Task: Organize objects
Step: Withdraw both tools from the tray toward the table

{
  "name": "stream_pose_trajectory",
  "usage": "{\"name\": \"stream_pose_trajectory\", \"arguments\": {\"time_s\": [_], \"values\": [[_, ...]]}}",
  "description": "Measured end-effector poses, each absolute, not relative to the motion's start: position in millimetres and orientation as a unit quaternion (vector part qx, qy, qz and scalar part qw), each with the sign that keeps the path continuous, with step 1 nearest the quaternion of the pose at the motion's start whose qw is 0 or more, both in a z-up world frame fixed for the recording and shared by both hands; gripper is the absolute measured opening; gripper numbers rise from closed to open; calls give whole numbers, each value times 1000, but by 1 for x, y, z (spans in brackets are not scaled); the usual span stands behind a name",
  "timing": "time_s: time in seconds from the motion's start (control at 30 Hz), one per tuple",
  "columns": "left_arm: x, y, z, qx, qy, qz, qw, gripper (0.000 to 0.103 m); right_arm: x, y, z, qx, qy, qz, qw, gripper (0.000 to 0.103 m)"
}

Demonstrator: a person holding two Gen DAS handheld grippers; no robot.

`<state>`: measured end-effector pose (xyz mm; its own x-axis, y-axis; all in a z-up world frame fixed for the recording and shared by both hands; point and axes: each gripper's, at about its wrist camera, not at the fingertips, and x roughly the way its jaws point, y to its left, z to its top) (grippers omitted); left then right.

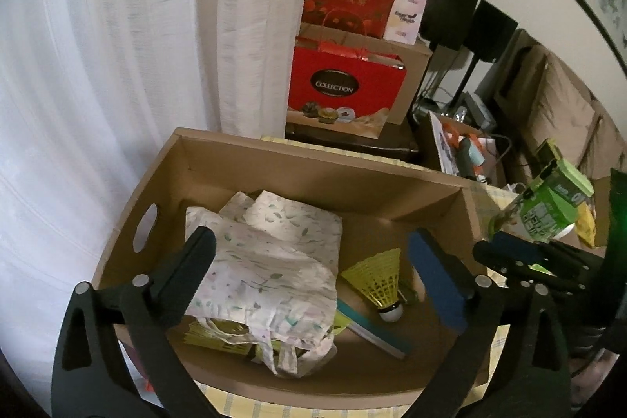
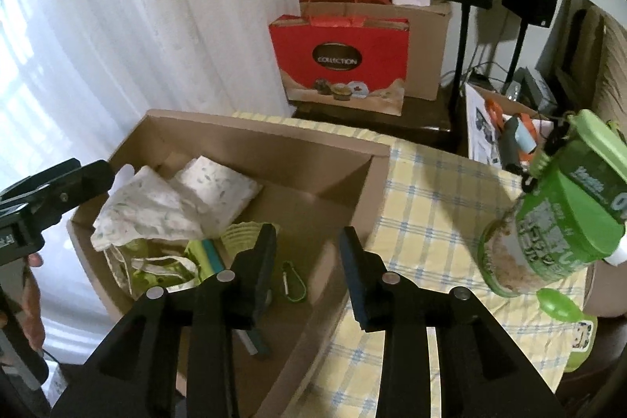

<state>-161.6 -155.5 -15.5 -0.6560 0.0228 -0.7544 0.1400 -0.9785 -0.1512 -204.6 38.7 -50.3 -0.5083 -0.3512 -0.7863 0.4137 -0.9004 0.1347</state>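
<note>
**Inspector:** Two grippers, both spread, neither pinching anything. The left gripper [image 1: 311, 277] hangs over the box [image 1: 305, 157], jaws wide above the cloth [image 1: 270, 257]. The right gripper [image 2: 307, 269] sits over the box's right wall, jaws parted with nothing between them.

**Clerk:** And what is in the box?

**Inspector:** Cloth bunched at the box's left, partly covering a yellow-green item I cannot identify. Shuttlecock [image 1: 378, 279] to the right of the cloth on the box floor, cork toward the near wall; a teal strip [image 1: 370, 330] just beside it. A green carabiner [image 2: 294, 279] lies on the floor near the right wall.

**Clerk:** Anything outstanding?

**Inspector:** One green bottle [image 2: 556, 214] right of the box, above the checked tablecloth [image 2: 431, 198]. It looks tilted; whether it stands or hangs, I cannot tell. A green item lies below it.

**Clerk:** Your reading?

**Inspector:** Small goods are gathered in the box to clear the cloth-covered table. Judging by the open right jaws, the bottle is probably next.
</note>
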Motion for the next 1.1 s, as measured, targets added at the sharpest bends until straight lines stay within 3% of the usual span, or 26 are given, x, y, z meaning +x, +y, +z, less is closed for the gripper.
{"name": "stream_pose_trajectory", "arguments": {"time_s": [0.2,0.53,0.63,0.77,1.1], "values": [[-156,-141,-9,402,79,-912,31,102,-193,50,-36,430,38,-878,207,48],[-145,-115,1,386,64,-920,13,103,-178,71,-11,403,38,-895,187,55],[-142,-108,3,382,59,-922,12,103,-174,81,-6,396,33,-900,178,63],[-138,-102,5,373,63,-926,9,103,-171,93,-2,388,20,-904,178,83],[-129,-73,10,365,52,-930,-7,103,-162,122,-2,387,21,-907,164,88]]}}
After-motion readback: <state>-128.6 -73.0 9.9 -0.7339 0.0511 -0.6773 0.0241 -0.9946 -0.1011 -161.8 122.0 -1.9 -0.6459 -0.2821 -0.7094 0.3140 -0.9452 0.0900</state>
